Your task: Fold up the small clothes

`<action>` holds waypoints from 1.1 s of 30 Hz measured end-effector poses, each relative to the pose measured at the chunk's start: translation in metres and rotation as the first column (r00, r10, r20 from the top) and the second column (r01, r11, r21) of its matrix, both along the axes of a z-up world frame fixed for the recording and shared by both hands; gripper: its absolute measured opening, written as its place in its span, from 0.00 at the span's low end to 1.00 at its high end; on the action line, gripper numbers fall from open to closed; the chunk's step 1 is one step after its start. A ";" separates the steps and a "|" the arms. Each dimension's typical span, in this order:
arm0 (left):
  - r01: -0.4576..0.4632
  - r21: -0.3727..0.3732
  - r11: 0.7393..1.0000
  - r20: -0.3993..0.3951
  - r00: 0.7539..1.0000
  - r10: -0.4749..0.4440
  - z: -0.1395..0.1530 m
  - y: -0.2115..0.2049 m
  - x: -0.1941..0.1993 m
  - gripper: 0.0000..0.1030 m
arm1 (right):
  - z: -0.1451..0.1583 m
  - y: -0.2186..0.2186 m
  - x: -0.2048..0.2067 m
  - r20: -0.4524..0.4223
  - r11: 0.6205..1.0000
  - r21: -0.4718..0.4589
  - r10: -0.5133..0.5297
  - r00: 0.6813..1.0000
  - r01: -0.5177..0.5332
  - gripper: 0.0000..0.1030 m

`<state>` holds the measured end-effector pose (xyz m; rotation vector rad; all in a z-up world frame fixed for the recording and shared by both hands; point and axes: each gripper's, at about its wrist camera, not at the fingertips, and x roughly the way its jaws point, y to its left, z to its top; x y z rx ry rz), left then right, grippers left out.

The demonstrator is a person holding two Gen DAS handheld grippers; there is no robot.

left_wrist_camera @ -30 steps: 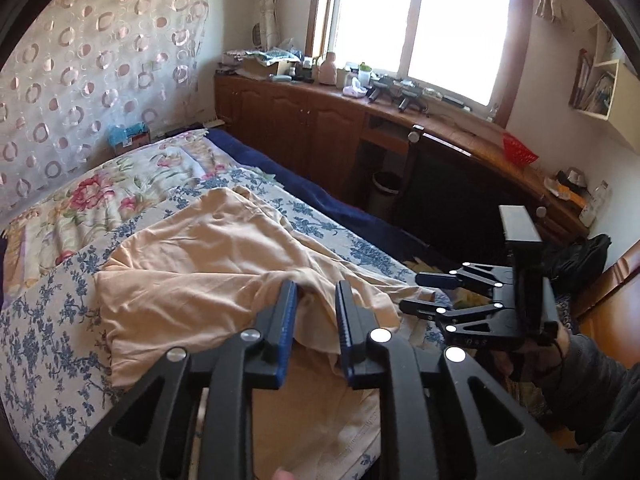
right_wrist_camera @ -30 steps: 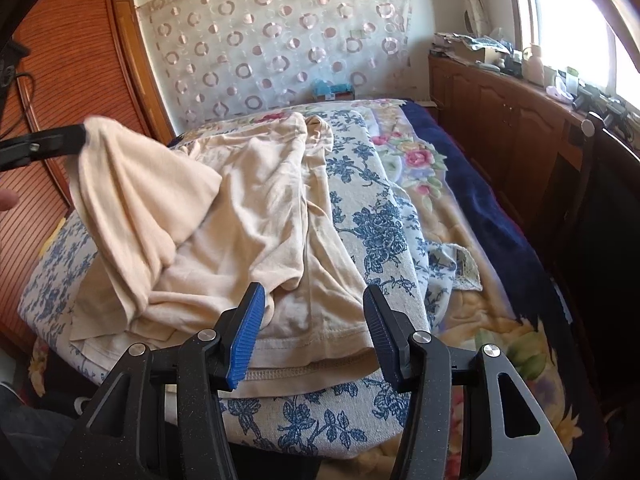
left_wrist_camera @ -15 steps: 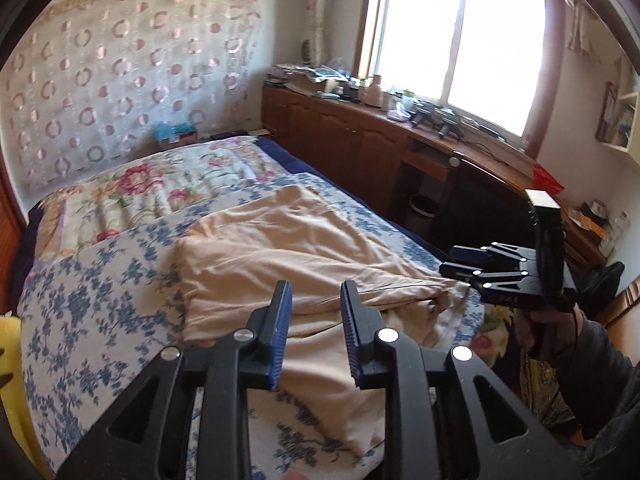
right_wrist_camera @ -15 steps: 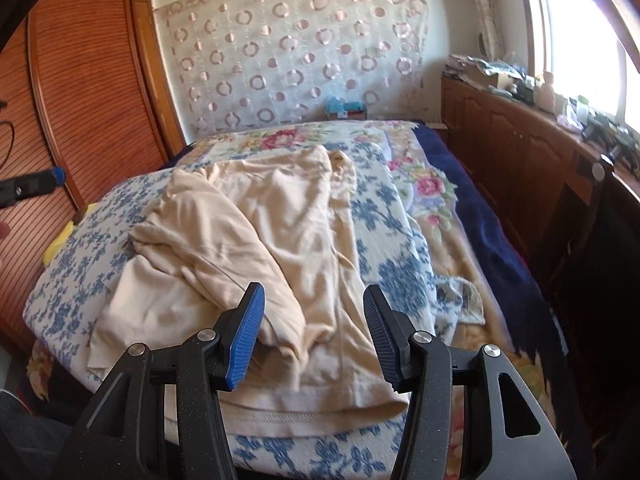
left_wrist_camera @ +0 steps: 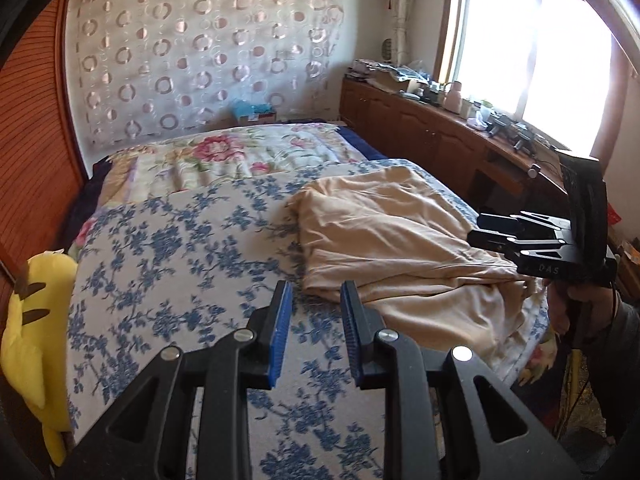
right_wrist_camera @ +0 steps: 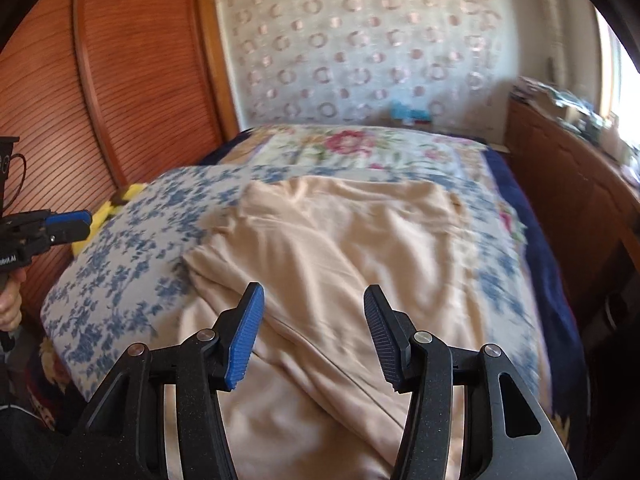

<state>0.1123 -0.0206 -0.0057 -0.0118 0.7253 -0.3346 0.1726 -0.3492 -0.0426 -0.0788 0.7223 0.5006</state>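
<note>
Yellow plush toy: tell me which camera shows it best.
The left wrist view. There the yellow plush toy shows nearly whole at the bed's left edge, beside the blue-flowered sheet. The right wrist view shows only a blurred yellow scrap of it between sheet and wardrobe.

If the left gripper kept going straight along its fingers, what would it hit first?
Most likely the blue-flowered sheet. The left gripper is open and empty, angled down over bare sheet, and the beige garment lies just right of that line. Depth is hard to judge through the fisheye, so it might clip the garment's near edge.
</note>
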 end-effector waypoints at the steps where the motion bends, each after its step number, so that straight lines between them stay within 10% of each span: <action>1: -0.005 -0.003 1.000 0.000 1.000 0.005 -0.001 0.003 -0.001 0.22 | -0.001 0.007 0.003 -0.001 1.000 -0.004 0.015 1.000 -0.015 0.51; 31: -0.060 -0.039 0.997 -0.038 0.998 0.058 -0.025 0.034 -0.009 0.22 | -0.073 0.171 0.059 -0.190 0.902 -0.274 0.291 0.938 -0.335 0.52; 33: -0.058 -0.038 0.998 -0.041 0.998 0.057 -0.027 0.033 -0.010 0.22 | -0.073 0.171 0.063 -0.191 0.907 -0.273 0.277 0.942 -0.322 0.31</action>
